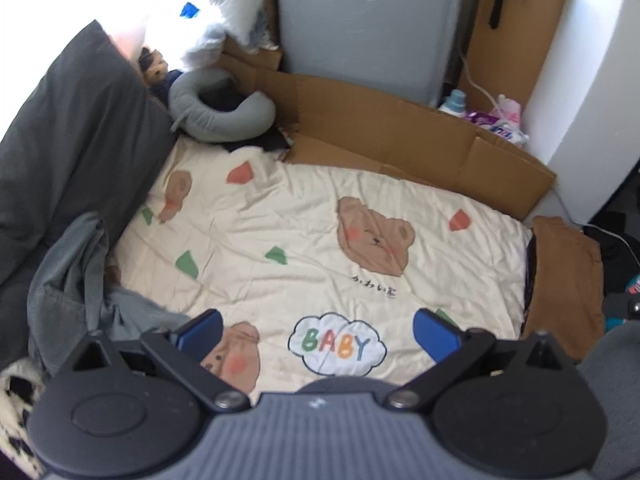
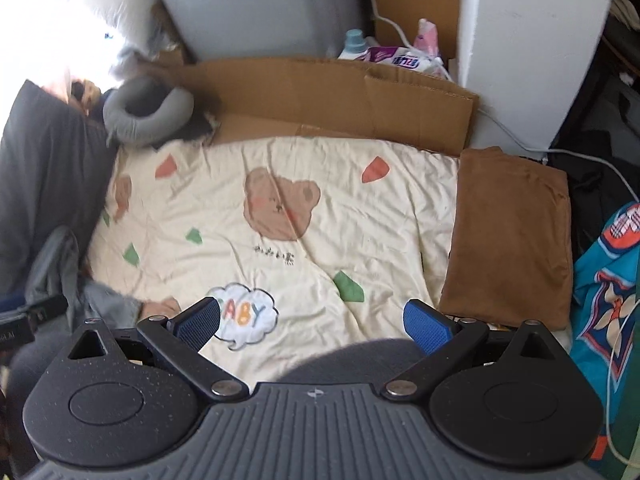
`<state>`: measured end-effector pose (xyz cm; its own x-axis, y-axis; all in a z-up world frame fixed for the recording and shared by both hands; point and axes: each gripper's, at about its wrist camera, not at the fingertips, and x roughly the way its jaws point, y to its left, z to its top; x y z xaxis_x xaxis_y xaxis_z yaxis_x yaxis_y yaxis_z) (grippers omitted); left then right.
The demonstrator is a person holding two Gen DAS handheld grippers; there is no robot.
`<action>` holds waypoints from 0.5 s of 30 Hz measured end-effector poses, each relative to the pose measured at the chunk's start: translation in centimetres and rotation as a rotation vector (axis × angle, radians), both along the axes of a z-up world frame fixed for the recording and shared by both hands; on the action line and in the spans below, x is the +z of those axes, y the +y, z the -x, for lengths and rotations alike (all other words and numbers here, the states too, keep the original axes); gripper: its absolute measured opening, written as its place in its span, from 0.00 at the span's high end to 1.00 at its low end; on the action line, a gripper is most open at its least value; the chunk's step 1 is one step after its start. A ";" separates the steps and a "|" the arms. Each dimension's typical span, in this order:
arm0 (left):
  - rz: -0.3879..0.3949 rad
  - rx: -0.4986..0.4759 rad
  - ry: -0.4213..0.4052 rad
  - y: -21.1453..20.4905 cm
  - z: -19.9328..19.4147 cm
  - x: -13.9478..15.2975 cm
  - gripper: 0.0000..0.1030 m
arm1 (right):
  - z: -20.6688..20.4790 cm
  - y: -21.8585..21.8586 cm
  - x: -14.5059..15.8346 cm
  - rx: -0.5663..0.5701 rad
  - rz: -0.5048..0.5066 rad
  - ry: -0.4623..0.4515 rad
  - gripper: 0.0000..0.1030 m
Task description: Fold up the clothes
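A crumpled grey garment [image 1: 76, 280] lies at the left edge of the cream bear-print blanket [image 1: 280, 232], also seen low left in the right wrist view [image 2: 60, 276]. A folded brown garment [image 2: 508, 236] rests on the blanket's right edge [image 1: 564, 284]. My left gripper [image 1: 318, 332] hovers open over the "BABY" cloud print, nothing between its blue pads. My right gripper [image 2: 312, 324] is open too, above the blanket [image 2: 320, 208] near its front edge, empty. The grey garment lies left of both grippers, the brown one to the right.
A dark grey pillow [image 1: 68, 148] and a grey neck pillow [image 1: 216, 112] sit at the back left. Flattened cardboard [image 1: 400, 136] lines the far side, before a grey cabinet [image 1: 368, 24]. Bottles and packets [image 2: 392, 56] stand back right. A teal printed cloth [image 2: 608, 272] hangs right.
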<state>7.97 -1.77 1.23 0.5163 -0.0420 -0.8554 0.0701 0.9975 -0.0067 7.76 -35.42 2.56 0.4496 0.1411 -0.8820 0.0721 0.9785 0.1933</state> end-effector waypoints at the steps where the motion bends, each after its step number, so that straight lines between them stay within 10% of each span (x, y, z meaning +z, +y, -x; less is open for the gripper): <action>1: 0.008 0.018 -0.002 0.2 0.1 0.1 0.01 | 0.0 0.4 -0.2 0.010 0.007 0.000 0.02; 15: 0.064 0.056 0.013 -0.8 2.5 0.3 0.01 | 0.6 5.5 -0.4 0.149 0.048 -0.029 0.01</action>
